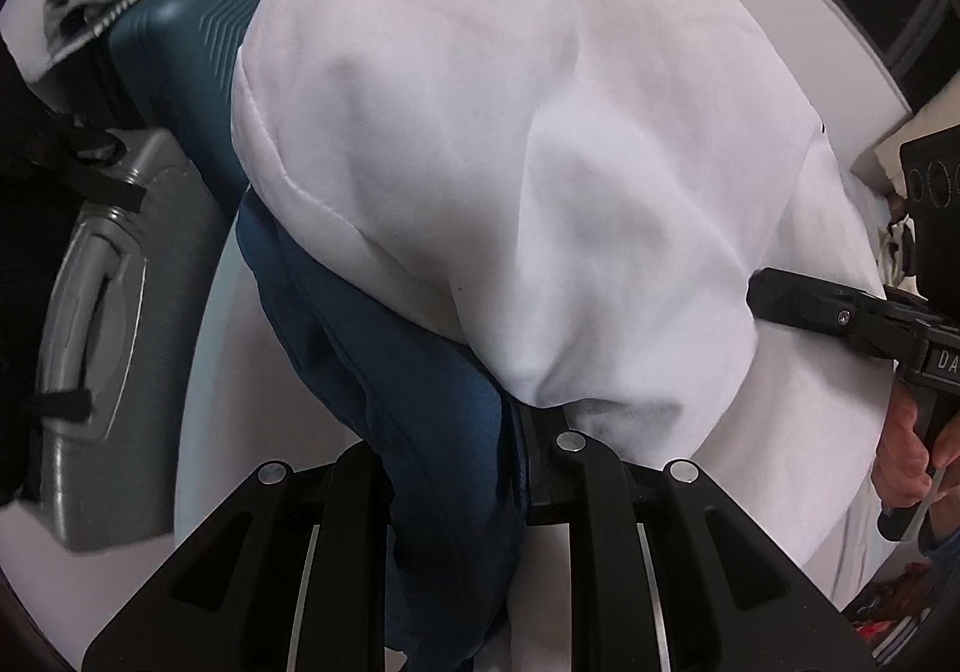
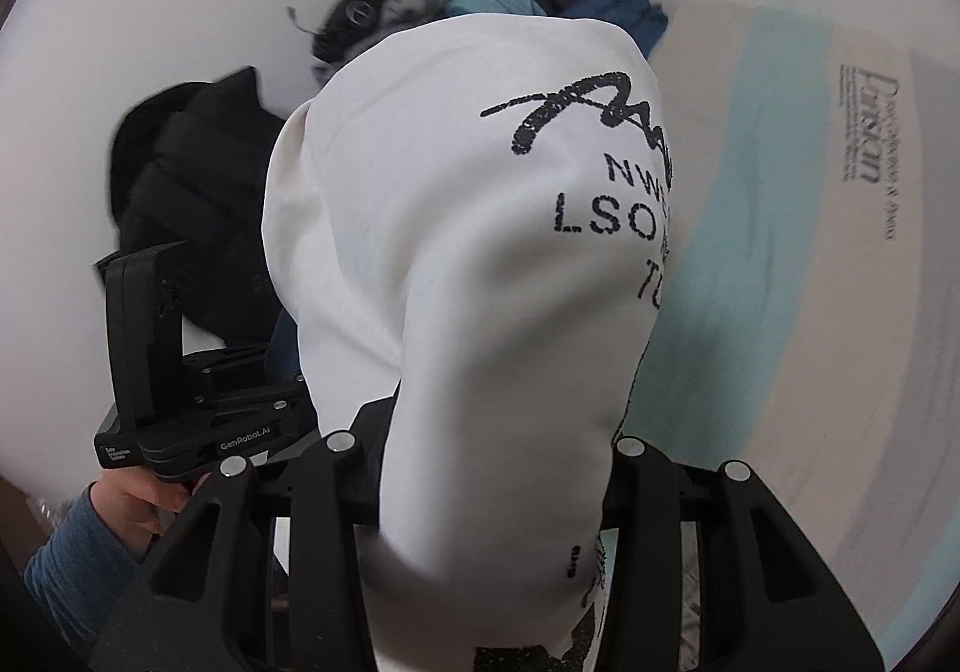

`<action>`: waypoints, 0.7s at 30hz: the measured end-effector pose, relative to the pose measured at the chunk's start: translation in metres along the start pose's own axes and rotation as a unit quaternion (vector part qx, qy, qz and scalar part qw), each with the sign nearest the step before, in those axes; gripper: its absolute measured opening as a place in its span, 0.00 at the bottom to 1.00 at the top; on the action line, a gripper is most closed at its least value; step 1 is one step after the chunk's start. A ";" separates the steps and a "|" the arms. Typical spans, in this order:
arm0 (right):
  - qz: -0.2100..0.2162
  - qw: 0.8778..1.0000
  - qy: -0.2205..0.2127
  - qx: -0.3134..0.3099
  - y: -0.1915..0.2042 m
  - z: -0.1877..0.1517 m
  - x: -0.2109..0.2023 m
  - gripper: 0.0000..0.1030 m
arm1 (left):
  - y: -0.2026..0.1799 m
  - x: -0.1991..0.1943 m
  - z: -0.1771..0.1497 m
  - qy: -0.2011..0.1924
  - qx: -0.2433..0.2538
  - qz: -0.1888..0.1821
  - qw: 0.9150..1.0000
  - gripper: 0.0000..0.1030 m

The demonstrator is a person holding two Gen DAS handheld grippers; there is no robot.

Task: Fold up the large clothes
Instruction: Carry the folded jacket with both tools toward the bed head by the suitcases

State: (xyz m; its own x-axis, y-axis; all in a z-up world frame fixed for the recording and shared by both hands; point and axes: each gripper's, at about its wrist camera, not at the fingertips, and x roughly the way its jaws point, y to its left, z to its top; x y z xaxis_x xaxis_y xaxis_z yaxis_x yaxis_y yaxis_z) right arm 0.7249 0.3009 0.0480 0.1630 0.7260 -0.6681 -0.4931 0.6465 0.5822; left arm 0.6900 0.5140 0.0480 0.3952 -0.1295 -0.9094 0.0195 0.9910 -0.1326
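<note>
A large white garment [image 1: 510, 144] with black print [image 2: 606, 180] hangs in the air between my two grippers and fills both views. A blue part [image 1: 414, 384] hangs under the white cloth in the left wrist view. My left gripper [image 1: 516, 468] is shut on the cloth where white and blue meet. My right gripper [image 2: 498, 492] is shut on the white cloth, which drapes over its fingers and hides their tips. The right gripper also shows at the right edge of the left wrist view [image 1: 774, 294], its tip against the cloth.
A teal suitcase [image 1: 180, 42] and a grey suitcase [image 1: 102, 312] stand at the left. A black jacket [image 2: 198, 180] lies beyond the left gripper body [image 2: 156, 372]. A striped mattress [image 2: 810, 264] lies to the right.
</note>
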 end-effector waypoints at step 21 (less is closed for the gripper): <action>-0.058 0.992 0.080 0.080 -0.070 -0.007 0.171 0.41 | 0.103 0.142 0.004 0.041 -0.054 0.017 0.998 0.16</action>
State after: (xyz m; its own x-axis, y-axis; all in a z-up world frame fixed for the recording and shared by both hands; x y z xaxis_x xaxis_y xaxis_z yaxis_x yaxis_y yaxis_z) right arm 0.7815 0.3780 -0.1106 0.0659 0.6064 -0.7925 -0.3355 0.7614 0.5547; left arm 0.7522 0.5978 -0.0935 0.3177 -0.1031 -0.9426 -0.0935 0.9858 -0.1394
